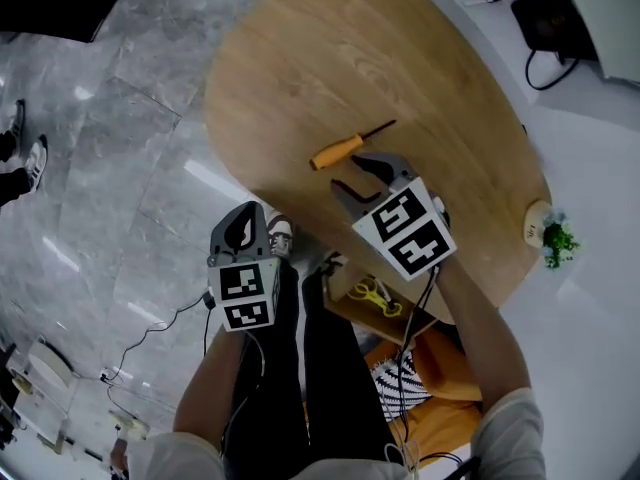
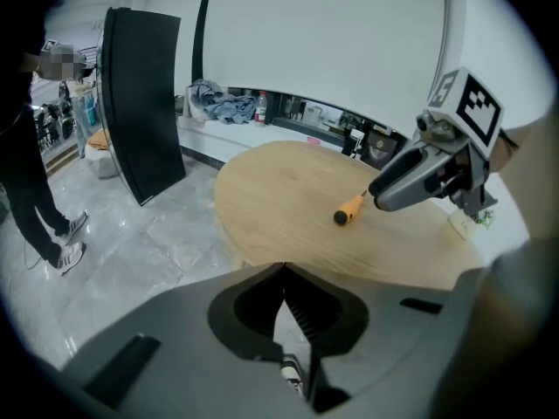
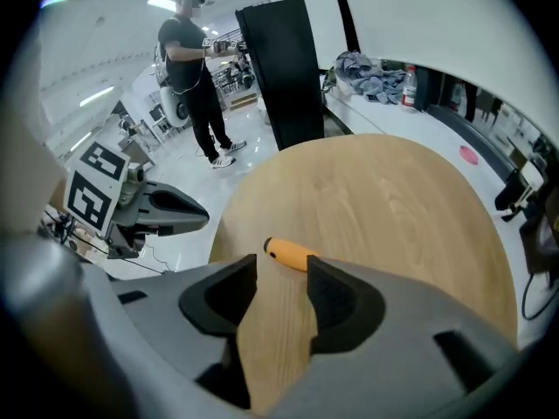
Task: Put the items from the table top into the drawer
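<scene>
A screwdriver (image 1: 345, 148) with an orange handle and a dark shaft lies on the round wooden table (image 1: 400, 58). My right gripper (image 1: 352, 173) hovers just short of the handle, jaws open and empty. In the right gripper view the orange handle (image 3: 291, 252) lies just beyond the right gripper (image 3: 281, 264) and its fingertips. My left gripper (image 1: 240, 230) hangs off the table's near edge over the floor, shut and empty. The left gripper view shows the left gripper (image 2: 283, 269) with its tips meeting, the screwdriver (image 2: 351, 209), and the right gripper (image 2: 389, 190) beside it. An open drawer (image 1: 400, 323) under the table's edge holds yellow scissors (image 1: 375, 295).
A small potted plant (image 1: 552, 236) sits at the table's right edge. A tall black panel (image 2: 144, 103) stands on the grey floor beyond the table. A person (image 3: 196, 68) stands further off. Cables run across the floor at the lower left, and orange cloth (image 1: 440, 378) lies below the drawer.
</scene>
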A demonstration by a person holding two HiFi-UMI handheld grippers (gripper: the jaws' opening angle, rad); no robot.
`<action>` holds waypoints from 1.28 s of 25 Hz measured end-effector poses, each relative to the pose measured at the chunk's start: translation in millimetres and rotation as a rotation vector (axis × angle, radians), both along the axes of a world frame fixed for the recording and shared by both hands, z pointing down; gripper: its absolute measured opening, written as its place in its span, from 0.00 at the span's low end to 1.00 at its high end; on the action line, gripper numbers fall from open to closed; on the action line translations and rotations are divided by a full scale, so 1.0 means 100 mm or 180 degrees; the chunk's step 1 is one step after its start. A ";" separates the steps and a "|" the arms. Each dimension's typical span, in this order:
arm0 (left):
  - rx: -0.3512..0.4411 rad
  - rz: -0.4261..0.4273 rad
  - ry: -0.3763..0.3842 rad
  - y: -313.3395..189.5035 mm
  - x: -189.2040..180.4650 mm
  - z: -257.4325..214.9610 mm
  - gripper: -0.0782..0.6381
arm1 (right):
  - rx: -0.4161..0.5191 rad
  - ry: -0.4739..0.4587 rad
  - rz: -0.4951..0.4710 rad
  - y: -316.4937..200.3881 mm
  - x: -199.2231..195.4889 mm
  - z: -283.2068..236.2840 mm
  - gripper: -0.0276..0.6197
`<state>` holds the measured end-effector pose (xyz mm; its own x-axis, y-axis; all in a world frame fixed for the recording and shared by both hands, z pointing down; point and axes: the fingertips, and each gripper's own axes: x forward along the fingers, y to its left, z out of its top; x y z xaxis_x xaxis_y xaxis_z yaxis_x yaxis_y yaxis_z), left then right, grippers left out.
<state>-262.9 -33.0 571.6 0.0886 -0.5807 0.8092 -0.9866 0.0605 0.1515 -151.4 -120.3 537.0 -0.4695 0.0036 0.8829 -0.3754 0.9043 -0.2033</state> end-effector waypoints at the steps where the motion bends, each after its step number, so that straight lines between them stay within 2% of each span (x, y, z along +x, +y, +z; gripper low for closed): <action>1: 0.0000 -0.0031 0.0000 -0.02 -0.02 0.01 0.12 | 0.0014 0.0019 -0.0090 -0.03 -0.03 0.02 0.31; 12: -0.0019 -0.0408 0.0012 -0.17 -0.38 0.05 0.12 | 0.0077 0.0494 -0.1365 -0.12 -0.13 0.29 0.38; 15: -0.0079 -0.0535 -0.0007 -0.13 -0.50 0.11 0.12 | 0.0139 0.0631 -0.1653 -0.13 -0.11 0.44 0.37; 19: -0.0127 -0.0530 -0.0040 -0.08 -0.54 0.15 0.12 | 0.0248 0.0747 -0.1966 -0.13 -0.09 0.51 0.32; 23: -0.0132 -0.0491 -0.0088 -0.08 -0.60 0.16 0.12 | 0.0213 0.0739 -0.2017 -0.13 -0.14 0.51 0.25; 26: -0.0092 -0.0429 -0.0105 -0.11 -0.55 0.13 0.12 | 0.0326 0.0743 -0.1934 -0.14 -0.11 0.49 0.20; 32: -0.0020 -0.0196 -0.0120 -0.11 -0.37 0.03 0.12 | 0.0178 0.0644 -0.1410 0.03 0.08 0.34 0.20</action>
<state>-299.6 -43.7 574.6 0.0224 -0.5790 0.8151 -0.9860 0.1220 0.1138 -143.7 -117.8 570.8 -0.2526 0.1142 0.9608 0.0210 0.9934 -0.1126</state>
